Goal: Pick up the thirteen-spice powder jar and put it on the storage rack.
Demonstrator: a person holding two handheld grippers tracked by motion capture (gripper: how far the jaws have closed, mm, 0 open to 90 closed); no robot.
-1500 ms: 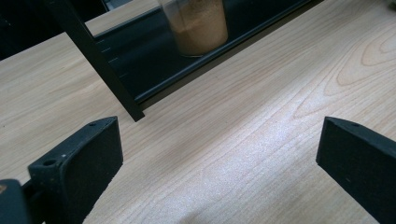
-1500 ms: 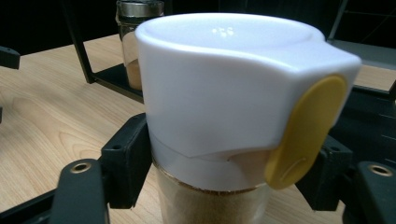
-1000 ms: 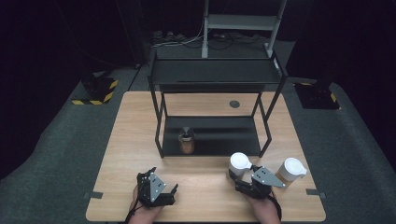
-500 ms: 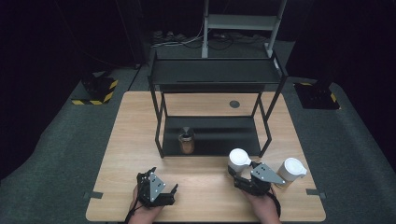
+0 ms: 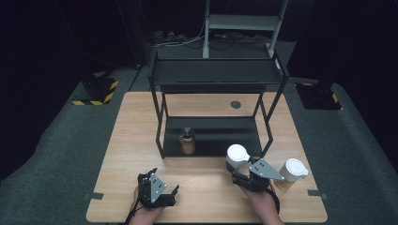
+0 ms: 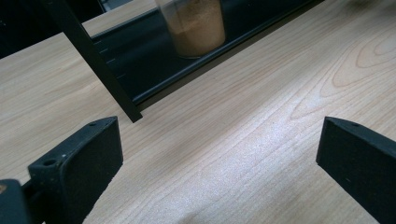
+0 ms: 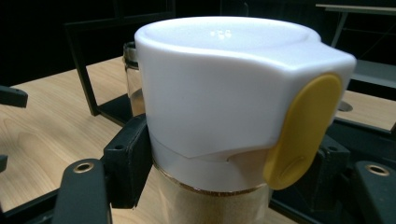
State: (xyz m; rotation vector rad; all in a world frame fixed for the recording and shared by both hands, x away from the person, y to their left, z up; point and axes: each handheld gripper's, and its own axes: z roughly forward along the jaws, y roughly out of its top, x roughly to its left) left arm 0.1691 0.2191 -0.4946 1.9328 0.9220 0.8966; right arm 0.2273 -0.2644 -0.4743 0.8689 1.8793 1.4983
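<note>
A glass jar of tan powder with a white lid [image 5: 237, 154] and a yellow tab [image 7: 303, 135] sits between the jaws of my right gripper [image 5: 236, 169], near the rack's front right leg. Seen from the right gripper view, the black pads [image 7: 128, 163] press on the glass just under the lid [image 7: 224, 84]. My left gripper [image 5: 162, 183] rests at the front left of the table, open, and nothing but bare wood lies between its jaws [image 6: 219, 154]. A lidless jar of brown powder [image 5: 187, 143] stands on the rack's lower shelf [image 6: 196, 23].
A black two-tier rack [image 5: 218, 75] stands mid-table; its front left leg [image 6: 93, 60] is close ahead of my left gripper. A second white-lidded jar [image 5: 293, 171] stands on the table [image 5: 131, 140] just right of my right hand. A round grommet [image 5: 235, 104] lies behind the rack.
My right gripper and its jar have crept slightly left and toward the rack. The left gripper has stayed put.
</note>
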